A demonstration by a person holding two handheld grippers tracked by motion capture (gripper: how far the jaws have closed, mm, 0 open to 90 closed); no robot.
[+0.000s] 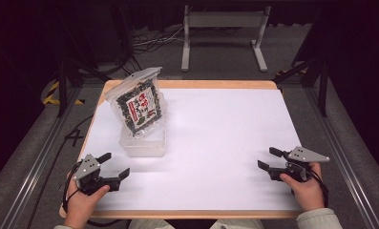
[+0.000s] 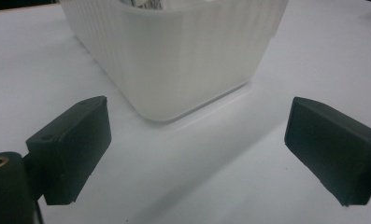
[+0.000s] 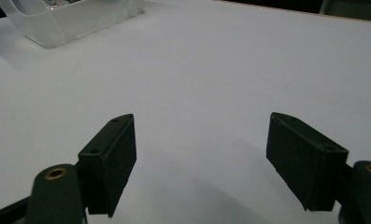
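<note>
A clear bag of dark dried food with a red and white label (image 1: 139, 102) stands upright in a translucent white plastic tub (image 1: 144, 143) on the left half of the white table top (image 1: 225, 133). My left gripper (image 1: 114, 164) is open near the table's front left, just short of the tub; the tub's ribbed wall (image 2: 174, 56) rises close ahead between its two jaws. My right gripper (image 1: 269, 159) is open at the front right, held by a hand, with bare table between its jaws. The tub (image 3: 71, 18) lies far off at the upper left in the right gripper view.
The table's wooden edge (image 1: 192, 84) frames the white sheet. Beyond the far edge stands a grey metal frame (image 1: 223, 33) on the floor, with cables (image 1: 149, 40) to its left. Dark stands and rails flank both sides of the table.
</note>
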